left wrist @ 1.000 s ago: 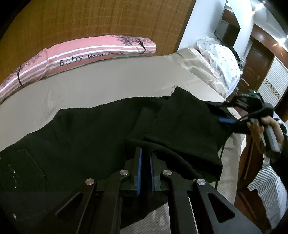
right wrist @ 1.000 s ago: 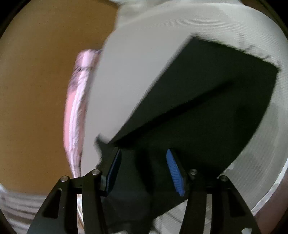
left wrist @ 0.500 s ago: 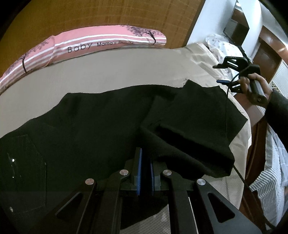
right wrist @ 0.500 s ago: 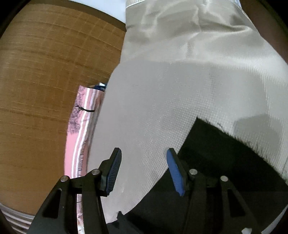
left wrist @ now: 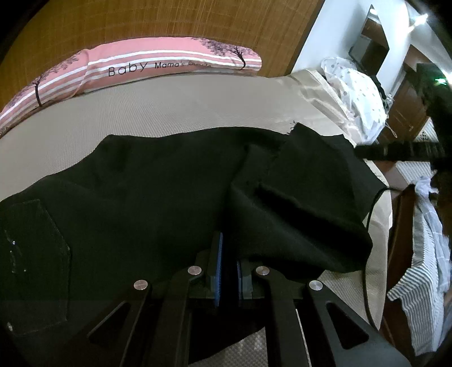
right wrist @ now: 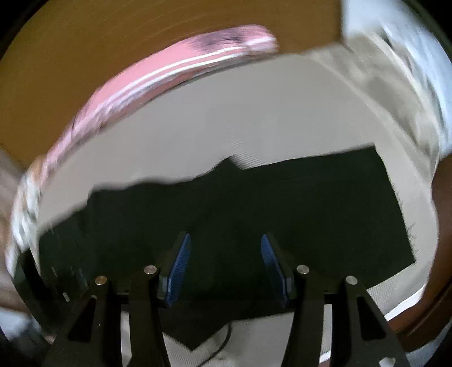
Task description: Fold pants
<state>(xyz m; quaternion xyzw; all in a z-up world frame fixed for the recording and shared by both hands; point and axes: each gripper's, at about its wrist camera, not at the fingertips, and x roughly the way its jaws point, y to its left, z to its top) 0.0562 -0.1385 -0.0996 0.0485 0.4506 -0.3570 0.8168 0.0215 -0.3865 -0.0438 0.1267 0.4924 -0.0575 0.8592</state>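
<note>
Black pants (left wrist: 147, 197) lie spread across a beige bed (left wrist: 169, 113), waist and back pocket at the left, legs rumpled and partly folded over at the right. My left gripper (left wrist: 228, 254) is shut on the near edge of the pants fabric. My right gripper (right wrist: 223, 254) is open and empty, held above the pants (right wrist: 282, 203); that view is motion-blurred. Part of the right gripper's dark body (left wrist: 435, 113) shows at the far right edge of the left wrist view.
A pink striped pillow (left wrist: 135, 67) lies along the wooden headboard (left wrist: 141, 25). A white dotted cloth (left wrist: 356, 96) sits past the bed's right corner. A striped cloth (left wrist: 423, 271) hangs beside the bed's right edge. A thin black cable (left wrist: 367, 254) runs down there.
The right gripper has let go of the pant leg, lifted away to the right and swung round over the pants. The leg now rests on the bed. The left gripper stays shut.
</note>
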